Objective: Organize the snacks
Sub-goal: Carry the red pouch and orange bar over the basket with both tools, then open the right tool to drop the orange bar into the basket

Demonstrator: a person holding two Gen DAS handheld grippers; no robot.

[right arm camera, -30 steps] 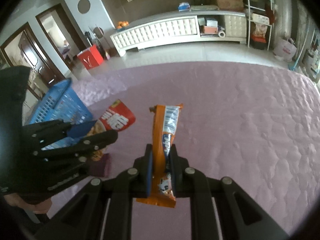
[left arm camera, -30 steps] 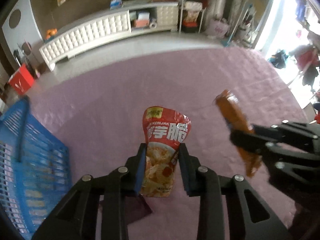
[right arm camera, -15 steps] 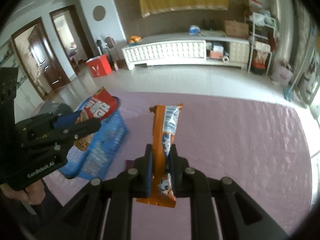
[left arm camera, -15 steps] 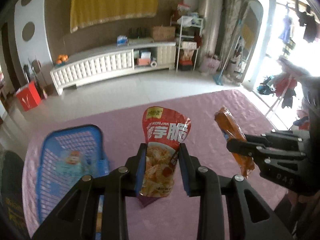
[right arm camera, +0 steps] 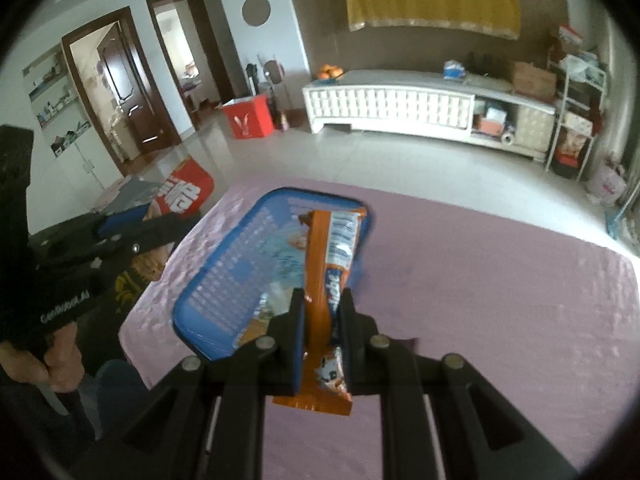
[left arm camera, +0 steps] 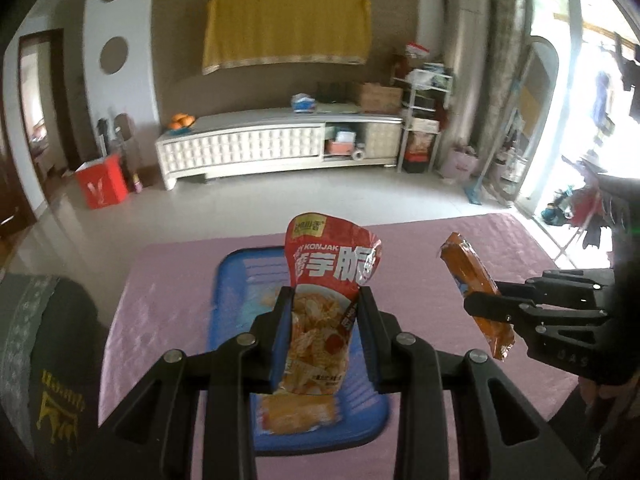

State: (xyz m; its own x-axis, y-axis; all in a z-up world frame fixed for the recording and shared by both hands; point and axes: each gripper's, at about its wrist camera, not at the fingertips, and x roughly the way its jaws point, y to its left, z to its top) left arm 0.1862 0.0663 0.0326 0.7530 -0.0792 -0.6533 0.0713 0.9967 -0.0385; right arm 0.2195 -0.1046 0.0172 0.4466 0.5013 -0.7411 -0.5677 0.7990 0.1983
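Observation:
My left gripper (left arm camera: pixel 324 308) is shut on a red konjac chip bag (left arm camera: pixel 328 280) and holds it upright above the blue basket (left arm camera: pixel 232 280). My right gripper (right arm camera: pixel 322 308) is shut on an orange snack bar (right arm camera: pixel 328 248), held upright over the basket's (right arm camera: pixel 224 288) right side. The basket lies on the pink table cover and holds several snack packs, one orange pack (left arm camera: pixel 296 416) at its near end. The right gripper with the bar (left arm camera: pixel 472 276) shows at the right of the left wrist view. The left gripper with the red bag (right arm camera: pixel 184 192) shows at the left of the right wrist view.
The pink quilted table cover (right arm camera: pixel 500 300) spreads to the right of the basket. A dark cushion with yellow print (left arm camera: pixel 44 360) sits at the table's left edge. Beyond the table are a tiled floor, a white cabinet (left arm camera: pixel 276 144) and a red box (left arm camera: pixel 102 184).
Both grippers have swung left with their snacks. The blue basket has gone from the far left edge to directly beneath the left gripper and in front of the right one.

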